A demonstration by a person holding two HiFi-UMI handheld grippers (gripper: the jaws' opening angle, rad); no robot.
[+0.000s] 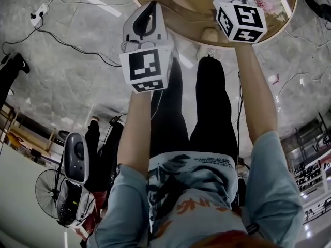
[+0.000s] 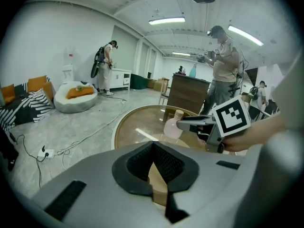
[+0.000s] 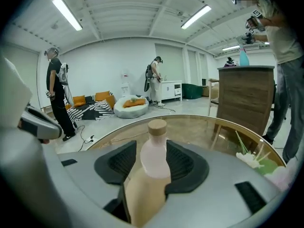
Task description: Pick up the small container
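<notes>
Small container, pale pink bottle with tan cap: stands upright between the spread pads of the right gripper, not clamped. It rests on the round glass table. Left gripper: jaws pressed together, empty, at the table's near left edge.

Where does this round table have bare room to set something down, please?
Bare glass: left and far side of the table, from bottle to rim. Crowded: right edge by the flowers, and the bottle inside the right gripper.
</notes>
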